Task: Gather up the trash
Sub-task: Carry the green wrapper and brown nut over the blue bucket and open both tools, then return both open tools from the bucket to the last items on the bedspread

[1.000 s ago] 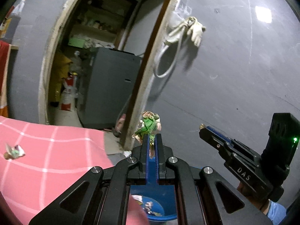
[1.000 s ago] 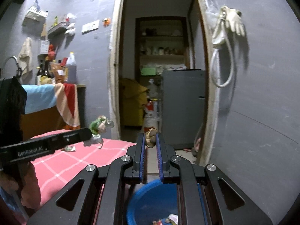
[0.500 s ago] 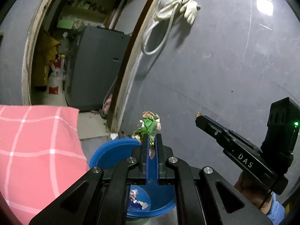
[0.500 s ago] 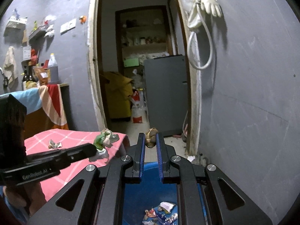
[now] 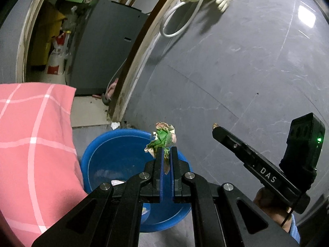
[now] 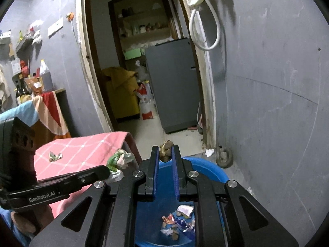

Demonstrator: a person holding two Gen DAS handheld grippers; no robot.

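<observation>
My left gripper is shut on a crumpled green and white wrapper, held above the far rim of a blue basin on the floor. My right gripper is shut on a small brown crumpled scrap, also over the blue basin, which holds several bits of trash. In the right wrist view the left gripper with its green wrapper sits to the left. In the left wrist view the right gripper reaches in from the right.
A table under a pink checked cloth stands left of the basin, with another wrapper lying on it. A grey wall is close on the right. A doorway leads to a room with a grey cabinet. A white scrap lies on the floor.
Both grippers have moved right and down from beside the table to over the blue basin, each still holding its piece of trash. More of the basin's inside shows now.
</observation>
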